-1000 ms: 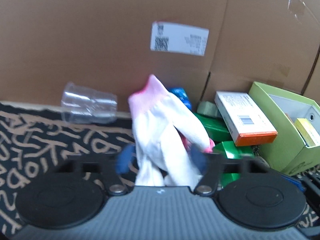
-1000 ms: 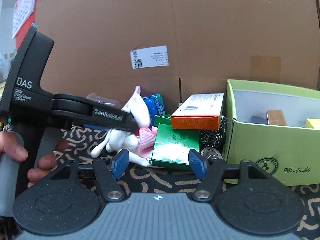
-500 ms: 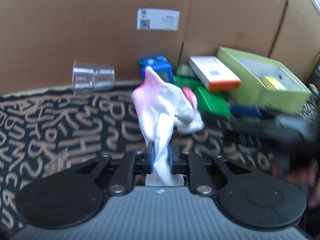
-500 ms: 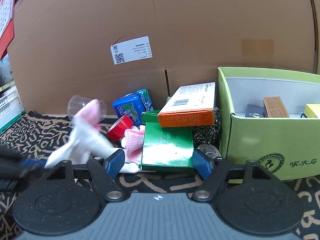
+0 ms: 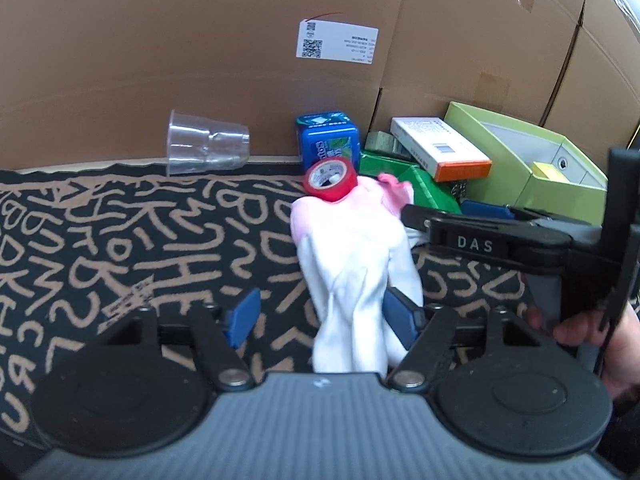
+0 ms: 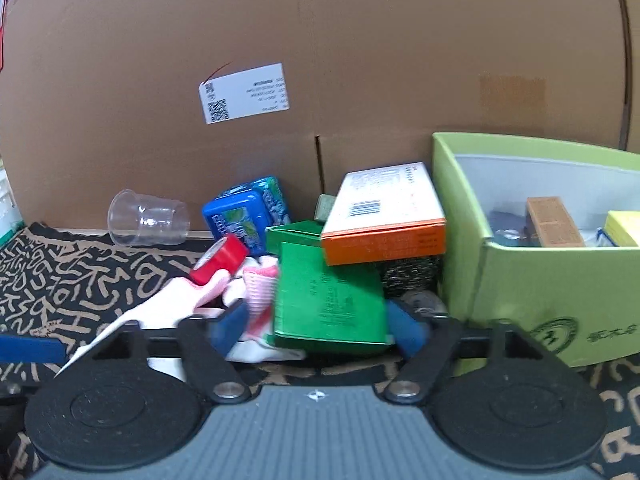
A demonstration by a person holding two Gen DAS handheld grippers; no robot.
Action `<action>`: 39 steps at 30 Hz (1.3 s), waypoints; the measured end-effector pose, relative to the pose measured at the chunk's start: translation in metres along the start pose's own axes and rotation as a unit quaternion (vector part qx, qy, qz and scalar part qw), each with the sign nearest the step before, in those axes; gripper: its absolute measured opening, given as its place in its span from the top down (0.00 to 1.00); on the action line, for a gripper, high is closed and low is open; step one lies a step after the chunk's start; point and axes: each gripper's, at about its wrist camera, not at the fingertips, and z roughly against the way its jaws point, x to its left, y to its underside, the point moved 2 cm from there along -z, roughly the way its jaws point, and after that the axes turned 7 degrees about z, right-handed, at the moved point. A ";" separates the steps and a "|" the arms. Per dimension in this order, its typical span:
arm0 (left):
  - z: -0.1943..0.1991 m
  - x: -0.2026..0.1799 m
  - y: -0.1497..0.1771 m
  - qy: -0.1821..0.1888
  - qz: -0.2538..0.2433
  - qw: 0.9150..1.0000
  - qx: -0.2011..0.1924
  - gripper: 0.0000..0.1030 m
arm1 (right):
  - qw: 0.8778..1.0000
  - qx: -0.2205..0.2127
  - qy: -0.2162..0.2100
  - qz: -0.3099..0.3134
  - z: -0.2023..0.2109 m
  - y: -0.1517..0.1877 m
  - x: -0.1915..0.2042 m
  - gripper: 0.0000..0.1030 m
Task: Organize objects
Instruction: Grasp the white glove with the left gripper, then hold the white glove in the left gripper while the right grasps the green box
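Observation:
A white glove with a pink cuff (image 5: 352, 256) lies on the patterned mat (image 5: 120, 240), its cuff under a red tape roll (image 5: 330, 178). The glove's fingers lie between the jaws of my left gripper (image 5: 320, 316), which are opening; the left pad stands clear of the glove. In the right wrist view a green box (image 6: 328, 300) leans in the pile between the jaws of my right gripper (image 6: 316, 328). Those jaws are closing, with a gap still showing on the left side. A second pink cuff (image 6: 260, 280) lies beside the box.
A clear cup (image 5: 206, 146) lies on its side by the cardboard wall (image 6: 360, 60). A blue tin (image 6: 244, 212), a white and orange box (image 6: 384, 216) and a scourer (image 6: 408, 276) crowd the pile. A lime open box (image 6: 540, 280) stands right. A hand (image 5: 580, 328) holds the right tool.
My left gripper was shut on the raised glove half a second ago; now it stands open and the glove rests on the mat. The right gripper has closed in on the green box.

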 end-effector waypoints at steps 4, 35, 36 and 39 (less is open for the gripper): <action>-0.008 -0.008 -0.004 -0.005 0.001 1.000 -0.008 0.30 | 1.000 0.000 -0.027 -0.014 0.005 0.001 -0.012 0.38; -0.026 -0.029 0.001 -0.056 -0.040 0.997 0.040 0.80 | 0.990 0.041 -0.096 0.091 0.049 0.026 -0.010 0.37; -0.024 -0.030 0.001 -0.057 -0.041 0.997 0.042 0.82 | 0.990 0.034 -0.099 0.095 0.052 0.025 -0.008 0.37; -0.016 -0.039 0.001 -0.055 -0.050 0.997 0.037 0.85 | 0.989 0.009 -0.111 0.095 0.064 0.019 -0.009 0.37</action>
